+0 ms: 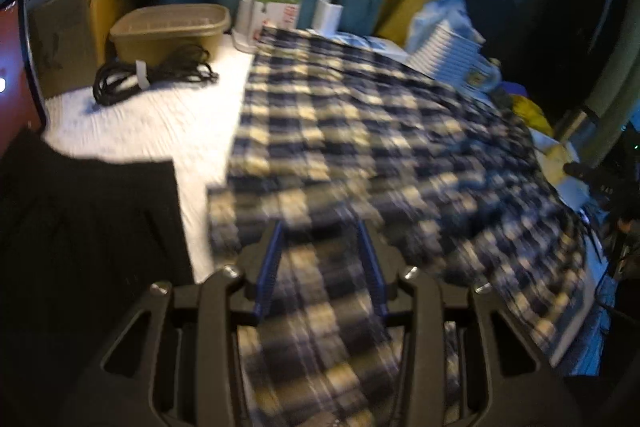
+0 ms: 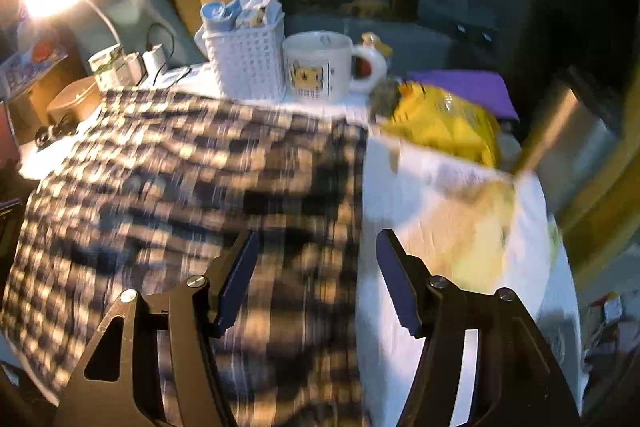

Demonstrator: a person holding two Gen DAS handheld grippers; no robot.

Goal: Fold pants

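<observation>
- Left of the left gripper [image 1: 320,227] jaws we see black cloth [image 1: 80,227]; beyond them a coiled black cable [image 1: 152,73] and a tan tub [image 1: 168,27].
- Left jaws part-way apart; plaid pants [image 1: 380,131] run between them, but blur hides whether the pads press.
- Carton [image 1: 280,1] far ahead; its print is unreadable.
- Right gripper [image 2: 316,239] jaws wide, gripping nothing; the pants' edge lies below the gap.
- Ahead: white basket [image 2: 248,67], mug [image 2: 320,65] with illegible print, yellow bag [image 2: 444,127] to the right.
</observation>
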